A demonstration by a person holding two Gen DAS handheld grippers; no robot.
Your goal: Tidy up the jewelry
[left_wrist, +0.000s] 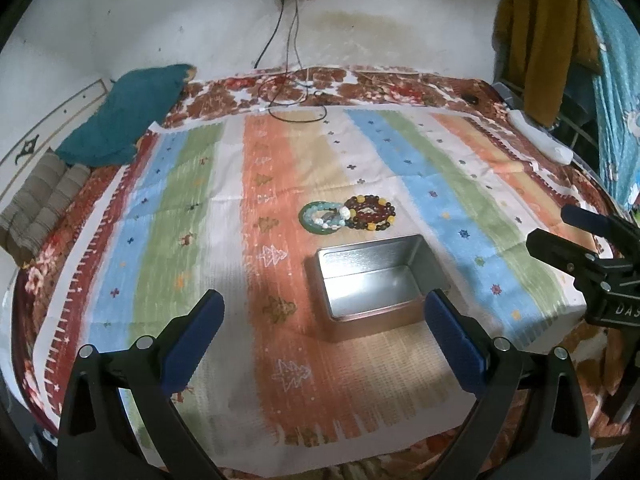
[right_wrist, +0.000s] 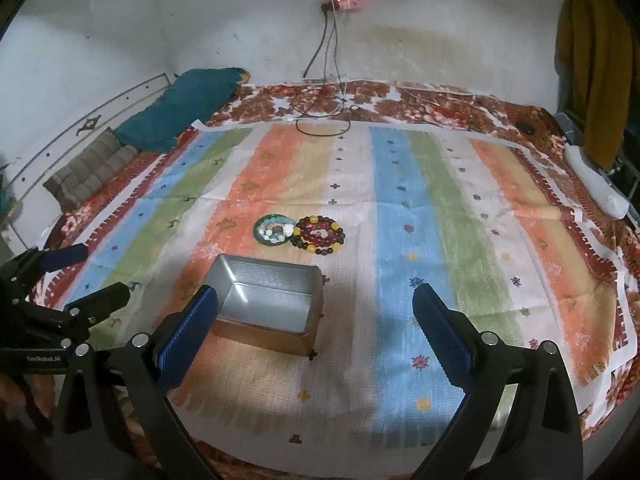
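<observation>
An open, empty metal tin point(left_wrist: 374, 280) sits on a striped cloth point(left_wrist: 200, 208). Just beyond it lie a green bangle with pale bead bracelets point(left_wrist: 322, 216) and a pile of dark red, brown and yellow bead bracelets point(left_wrist: 370, 214). My left gripper point(left_wrist: 324, 312) is open and empty, hovering short of the tin. In the right wrist view the tin point(right_wrist: 272, 302), the green bangle point(right_wrist: 274, 231) and the dark bead pile point(right_wrist: 320, 235) lie ahead. My right gripper point(right_wrist: 316, 304) is open and empty, its left finger next to the tin.
The cloth covers a floral bedspread point(left_wrist: 360, 84). A teal pillow point(left_wrist: 124, 116) and folded brown blanket point(left_wrist: 40, 208) lie at the back left. Black cables point(left_wrist: 296, 108) trail from a wall socket. A white power strip point(left_wrist: 540, 136) lies at the right edge.
</observation>
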